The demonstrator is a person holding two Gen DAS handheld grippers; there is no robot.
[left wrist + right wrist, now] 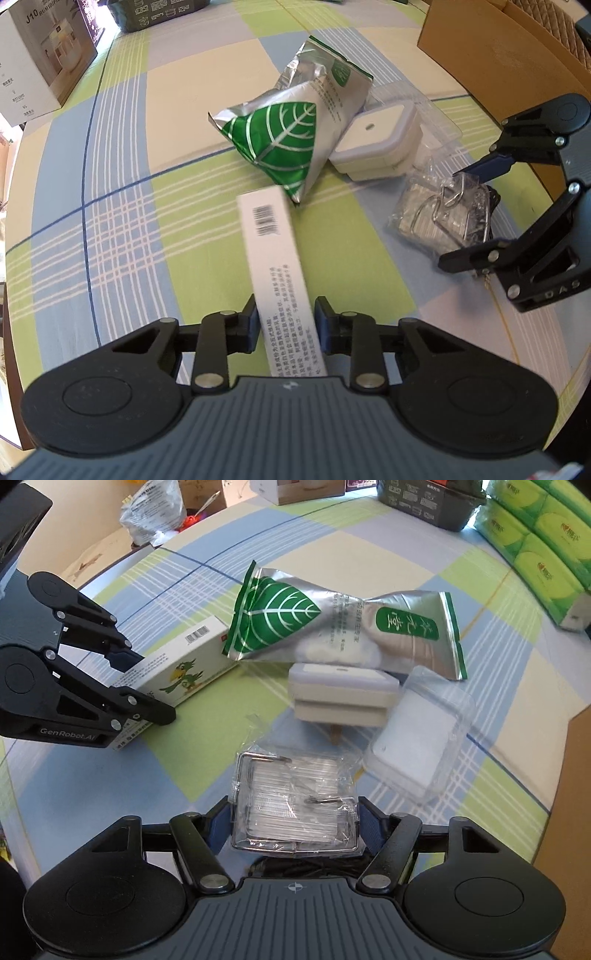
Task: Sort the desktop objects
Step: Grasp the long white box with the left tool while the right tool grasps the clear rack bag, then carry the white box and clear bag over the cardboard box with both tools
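A long white box (pixel 271 258) with a barcode lies on the checked tablecloth (pixel 122 229). My left gripper (pixel 286 325) is shut on its near end, one pad on each long side. The right wrist view shows a green parrot on the box (pixel 181 672), held by the left gripper (pixel 155 686). My right gripper (pixel 293 827) is shut on a clear plastic packet (pixel 291 805) holding wire clips. The same packet (pixel 436 218) shows between the right gripper (pixel 450 214) fingers. A silver foil bag (pixel 332 627) with a green leaf rests on a white square case (pixel 340 698).
A clear plastic clamshell (pixel 417 746) lies right of the white case. A cardboard box (pixel 491 62) stands at the table's right side. Green tissue packs (pixel 535 542), a dark carton (pixel 432 502) and a humidifier box (pixel 44 55) line the far edge.
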